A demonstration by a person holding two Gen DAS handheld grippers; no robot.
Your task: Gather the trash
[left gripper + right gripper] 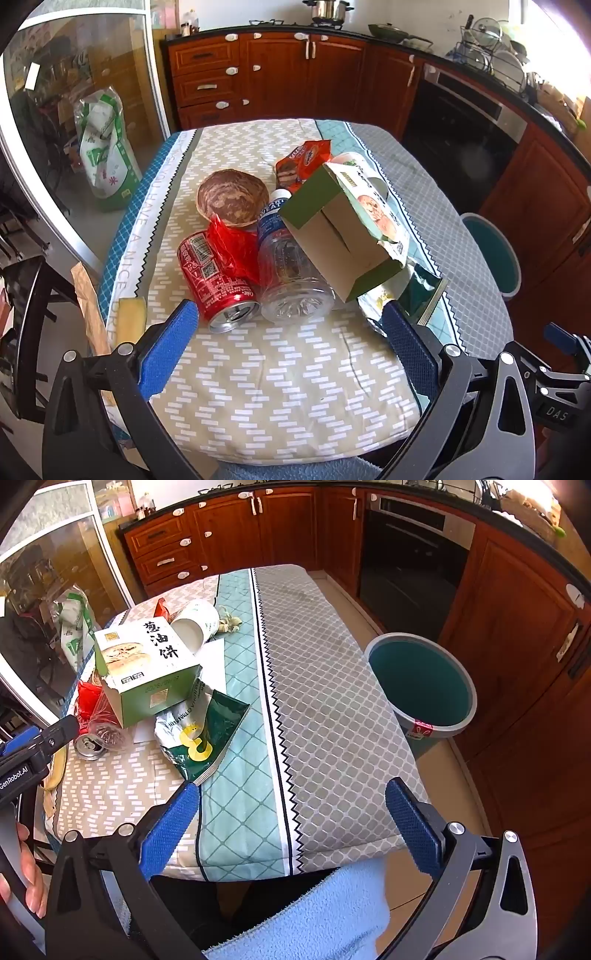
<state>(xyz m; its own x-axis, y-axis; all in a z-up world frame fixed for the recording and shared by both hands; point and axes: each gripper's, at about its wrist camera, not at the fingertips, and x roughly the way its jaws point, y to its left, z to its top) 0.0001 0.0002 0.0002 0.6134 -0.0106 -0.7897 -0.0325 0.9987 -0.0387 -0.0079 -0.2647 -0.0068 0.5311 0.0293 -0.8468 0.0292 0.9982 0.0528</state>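
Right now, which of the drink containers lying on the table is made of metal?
The red soda can, lying on its side left of the clear plastic bottle; the white paper cup lies farther back.

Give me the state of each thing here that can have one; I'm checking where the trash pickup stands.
left gripper: open, holding nothing
right gripper: open, holding nothing
red can: lying on its side, tab opened
clear bottle: lying down, capped
green box: end flap open, propped on the pile
white cup: tipped over
green bag: torn open, crumpled
teal bin: upright, lidless
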